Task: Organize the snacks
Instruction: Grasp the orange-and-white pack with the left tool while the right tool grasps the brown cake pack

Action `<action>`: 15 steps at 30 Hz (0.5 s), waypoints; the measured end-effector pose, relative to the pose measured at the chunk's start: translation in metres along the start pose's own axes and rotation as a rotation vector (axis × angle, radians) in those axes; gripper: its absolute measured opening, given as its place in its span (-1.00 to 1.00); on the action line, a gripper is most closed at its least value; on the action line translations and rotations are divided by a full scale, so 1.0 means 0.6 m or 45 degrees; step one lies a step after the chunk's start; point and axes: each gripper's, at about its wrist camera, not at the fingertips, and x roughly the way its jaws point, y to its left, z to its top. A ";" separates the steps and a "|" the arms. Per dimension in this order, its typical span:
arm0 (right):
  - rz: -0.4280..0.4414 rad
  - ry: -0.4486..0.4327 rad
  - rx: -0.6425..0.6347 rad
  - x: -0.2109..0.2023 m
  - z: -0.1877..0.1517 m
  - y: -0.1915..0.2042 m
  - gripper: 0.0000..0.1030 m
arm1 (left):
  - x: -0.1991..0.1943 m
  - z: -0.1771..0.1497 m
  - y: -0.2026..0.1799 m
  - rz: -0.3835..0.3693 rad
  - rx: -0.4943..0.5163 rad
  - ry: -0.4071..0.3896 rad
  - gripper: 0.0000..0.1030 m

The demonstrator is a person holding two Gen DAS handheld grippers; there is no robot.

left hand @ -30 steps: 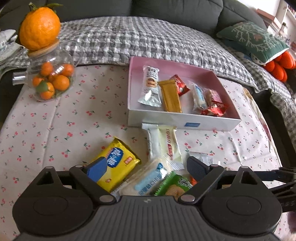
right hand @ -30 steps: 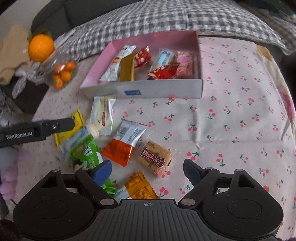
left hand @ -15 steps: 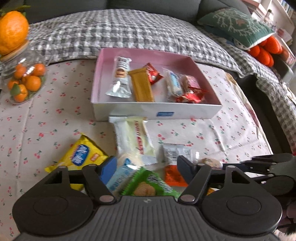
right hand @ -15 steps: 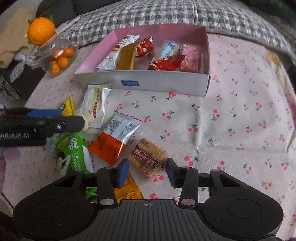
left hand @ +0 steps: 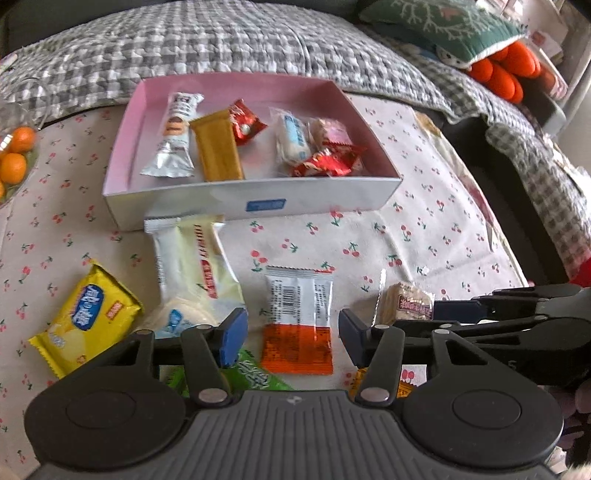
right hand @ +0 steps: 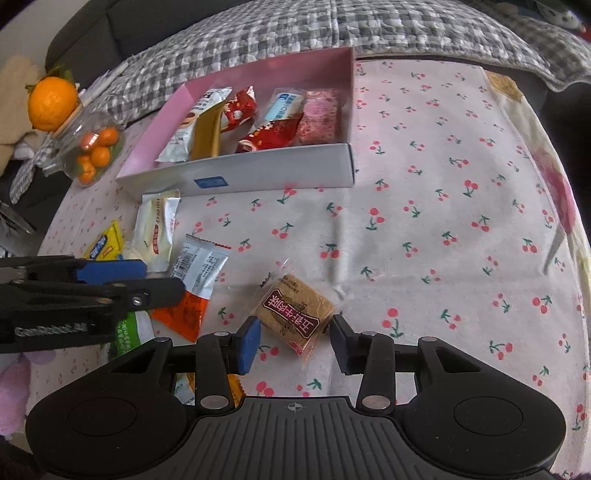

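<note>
A pink-lined white box (left hand: 258,201) (right hand: 258,173) holds several wrapped snacks. Loose snacks lie in front of it: a cream bar (left hand: 192,273), a yellow packet (left hand: 86,317), a white-and-orange packet (left hand: 297,317) (right hand: 195,284), a green packet (left hand: 255,376), and a brown biscuit (right hand: 295,314) (left hand: 406,304). My left gripper (left hand: 291,334) is open with its fingers either side of the white-and-orange packet. My right gripper (right hand: 295,345) is open with its fingers either side of the brown biscuit, not clamped.
A glass jar of small oranges (right hand: 94,147) topped by a large orange (right hand: 51,103) stands at the table's left. A checked blanket (left hand: 240,44) covers the sofa behind. A green cushion (left hand: 450,26) and orange toy (left hand: 509,74) lie at the right.
My left gripper has moved right, from over the blue and green packets to the white-and-orange packet. My right gripper has moved right and forward onto the brown biscuit.
</note>
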 end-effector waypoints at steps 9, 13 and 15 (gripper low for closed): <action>0.002 0.000 0.010 -0.002 0.000 -0.006 -0.21 | 0.035 -0.006 -0.040 0.122 0.123 0.062 -0.03; 0.001 0.001 0.010 -0.003 -0.001 -0.006 -0.21 | 0.038 -0.012 -0.051 0.179 0.173 0.060 -0.12; -0.001 0.001 0.009 -0.003 -0.001 -0.006 -0.21 | 0.038 -0.013 -0.052 0.193 0.192 0.056 -0.17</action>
